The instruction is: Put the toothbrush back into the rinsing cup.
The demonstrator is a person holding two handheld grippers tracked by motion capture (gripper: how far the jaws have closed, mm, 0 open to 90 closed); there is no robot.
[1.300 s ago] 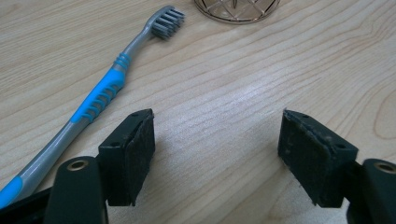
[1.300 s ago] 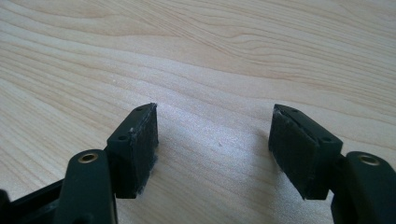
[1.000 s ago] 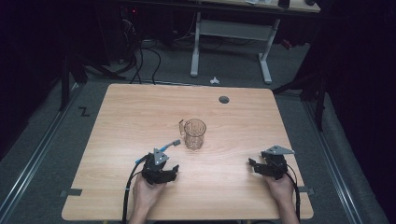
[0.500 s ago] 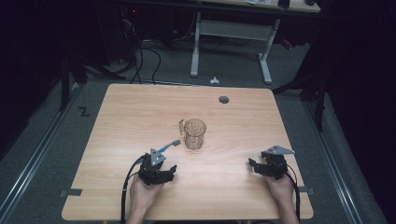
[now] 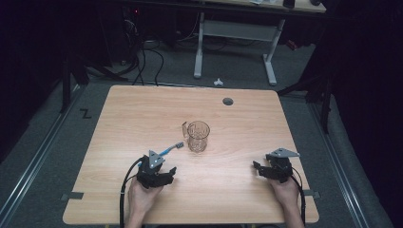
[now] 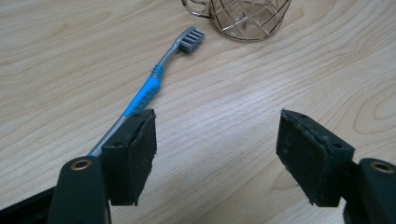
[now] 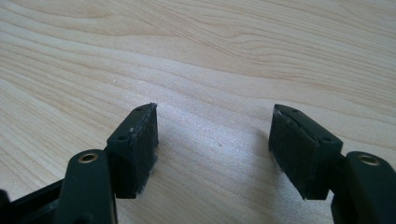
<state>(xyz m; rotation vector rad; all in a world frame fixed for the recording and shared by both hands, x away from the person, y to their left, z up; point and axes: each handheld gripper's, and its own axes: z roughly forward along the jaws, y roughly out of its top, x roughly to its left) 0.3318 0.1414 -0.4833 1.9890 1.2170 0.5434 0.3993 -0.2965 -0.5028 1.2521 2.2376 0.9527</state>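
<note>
From the high view I see my left gripper (image 5: 167, 172) low over the light wooden table (image 5: 142, 118), at about seven o'clock from the table's centre, with the grey three-cornered plate on top and its black cable looping back toward the person's left hand (image 5: 140, 197). In the left gripper view its two black jaws stand wide apart with nothing but bare wood grain between them, so I read it as open and empty. The blue-and-grey plastic toothbrush (image 6: 148, 91) lies flat on the table, its handle end running behind the jaw on the left of that view; I cannot tell whether it touches that jaw. Its grey bristle head (image 6: 190, 39) points toward one o'clock in that view and stops just beside the clear faceted glass mug with a handle (image 6: 243, 16), close to it but apart. In the high view the toothbrush (image 5: 171, 149) sits just off the left gripper at one o'clock, and the mug (image 5: 197, 135) stands upright near the table's middle, its handle turned toward nine o'clock. My right gripper (image 5: 257, 167) rests at about five o'clock from the centre, well apart from mug and toothbrush, held by the person's right hand (image 5: 285, 192). In the right gripper view its jaws are also spread wide over bare wood, holding nothing. A small dark round hole (image 5: 228, 101) sits in the tabletop at about one o'clock from the mug.
</note>
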